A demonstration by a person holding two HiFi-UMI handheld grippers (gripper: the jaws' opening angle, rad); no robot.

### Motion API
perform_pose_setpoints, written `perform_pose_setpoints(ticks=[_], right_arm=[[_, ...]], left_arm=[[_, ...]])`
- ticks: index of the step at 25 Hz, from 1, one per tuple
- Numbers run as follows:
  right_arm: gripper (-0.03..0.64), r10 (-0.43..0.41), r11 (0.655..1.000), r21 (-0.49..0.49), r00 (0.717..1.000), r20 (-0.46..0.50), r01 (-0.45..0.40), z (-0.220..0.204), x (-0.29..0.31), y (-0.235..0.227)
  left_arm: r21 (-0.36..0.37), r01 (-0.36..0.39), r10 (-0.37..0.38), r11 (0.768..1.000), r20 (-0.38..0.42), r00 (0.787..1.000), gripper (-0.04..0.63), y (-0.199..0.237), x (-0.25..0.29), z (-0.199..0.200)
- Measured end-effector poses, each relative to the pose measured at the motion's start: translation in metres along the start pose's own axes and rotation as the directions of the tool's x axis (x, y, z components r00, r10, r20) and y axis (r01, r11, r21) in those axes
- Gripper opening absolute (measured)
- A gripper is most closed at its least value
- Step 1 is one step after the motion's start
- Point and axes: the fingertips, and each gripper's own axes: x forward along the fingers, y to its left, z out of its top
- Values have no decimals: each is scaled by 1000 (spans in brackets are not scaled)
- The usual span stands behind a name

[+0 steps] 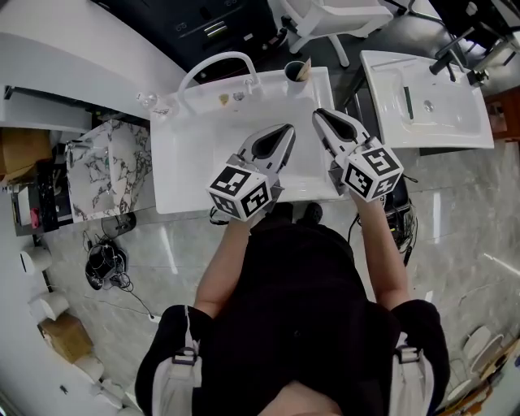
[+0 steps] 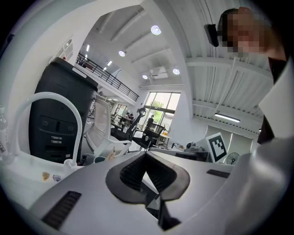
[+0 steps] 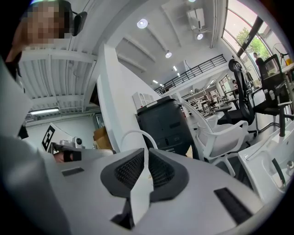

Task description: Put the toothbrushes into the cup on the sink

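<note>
A dark cup (image 1: 297, 71) stands at the far right corner of the white sink (image 1: 195, 154), with a tan toothbrush (image 1: 306, 68) leaning in it. The left gripper view also shows the cup (image 2: 99, 159), left of the jaws. My left gripper (image 1: 288, 128) hovers over the basin, shut and empty, its tips pointing toward the cup. My right gripper (image 1: 318, 114) is beside it, just short of the cup, jaws drawn together to a thin slit with nothing in them. I see no loose toothbrush on the sink.
A white arched faucet (image 1: 218, 61) spans the sink's back edge, with small bits (image 1: 231, 97) lying below it. A marble counter (image 1: 106, 166) adjoins on the left. A second white basin (image 1: 422, 97) is at the right, and an office chair (image 1: 333, 16) stands behind.
</note>
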Motion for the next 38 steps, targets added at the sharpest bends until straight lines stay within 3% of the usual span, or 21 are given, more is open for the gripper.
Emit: perform_pose_setpoints(ticks=[15, 38], right_arm=[[38, -11, 997, -73, 998, 62, 16, 5, -27, 18], [31, -56, 997, -56, 995, 78, 61, 3, -35, 7]], left_arm=[[3, 19, -19, 1000, -6, 1000, 9, -1, 6, -4], [7, 56, -56, 998, -32, 998, 8, -7, 14, -8]])
